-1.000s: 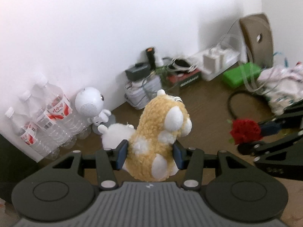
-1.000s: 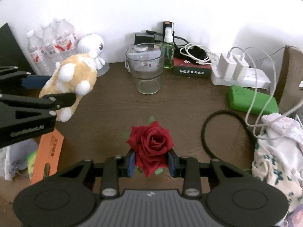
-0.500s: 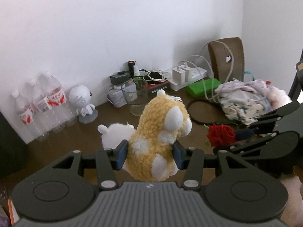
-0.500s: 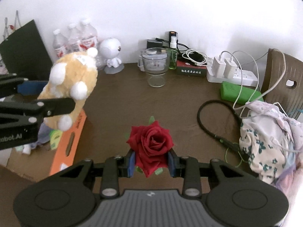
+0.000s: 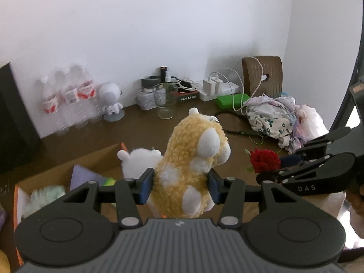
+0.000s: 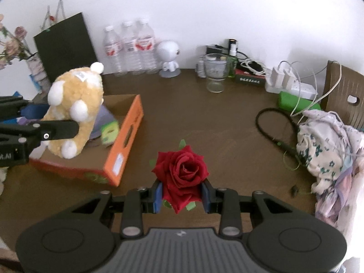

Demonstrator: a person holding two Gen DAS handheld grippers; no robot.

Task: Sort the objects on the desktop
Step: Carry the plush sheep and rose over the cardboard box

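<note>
I'm mid-carry: my left hand-held gripper [image 5: 179, 187] pinches the yellow plush toy [image 5: 191, 168] by its body, held in the air above the orange cardboard box [image 6: 127, 136], and my right hand-held gripper [image 6: 181, 195] is clamped on the red rose [image 6: 180, 170] above the bench [image 6: 204, 118], just right of the box. As I judge it, the next move is lowering the plush into the box and spreading the jaws, then bringing the rose across.
</note>
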